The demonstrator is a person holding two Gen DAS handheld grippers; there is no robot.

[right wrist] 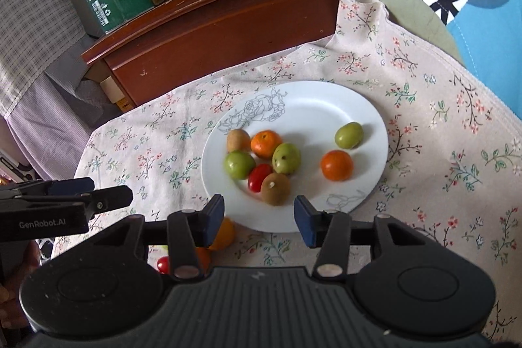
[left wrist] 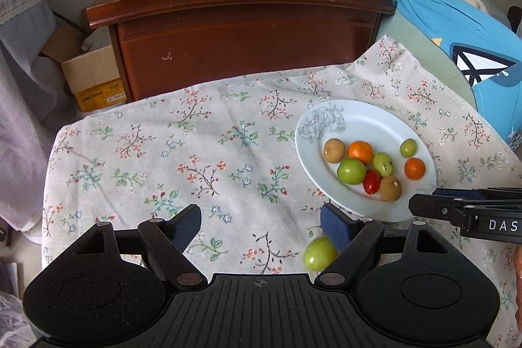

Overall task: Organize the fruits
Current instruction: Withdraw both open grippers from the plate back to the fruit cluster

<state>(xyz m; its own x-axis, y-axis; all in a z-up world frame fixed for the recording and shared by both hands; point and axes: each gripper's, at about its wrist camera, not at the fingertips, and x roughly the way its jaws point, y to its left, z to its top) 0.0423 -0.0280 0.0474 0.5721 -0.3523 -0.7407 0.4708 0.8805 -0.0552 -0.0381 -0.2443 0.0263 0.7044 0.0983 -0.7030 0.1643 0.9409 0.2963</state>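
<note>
left gripper (left wrist: 261, 225): the jaws are spread wide and nothing is held between them. They are pointed down at the flowered cloth (left wrist: 195, 158) on the desk.
right gripper (right wrist: 259, 219): the jaws are partly spread and nothing is pinched. The near rim of the white plate (right wrist: 310, 100) is seen through the gap.
loose green fruit (left wrist: 319, 252): it is left on the cloth, just beside the right pad of the left gripper, near the plate's near edge.
loose orange fruit (right wrist: 225, 234): it is half hidden behind the left pad of the right gripper, just off the plate.
small red fruit (right wrist: 163, 264): it is seen low down by the gripper body, off the plate too. Only a bit is shown.
what could go wrong: the round loose fruits could be bumped by a pad and rolled off the desk edge. The plate could be knocked, and the fruits on it could be scattered. The two grippers are close together, so they could be banged into each other.
fruits on the plate: eight are counted. Two are orange, three are green, two are brown and fuzzy-looking, and one is a small red tomato (right wrist: 259, 176).
how they look: smooth, round and shiny, so they could be slipped from a weak pinch or squashed by a hard one.
pile: six are bunched on the left side; one green and one orange are set apart on the right.
</note>
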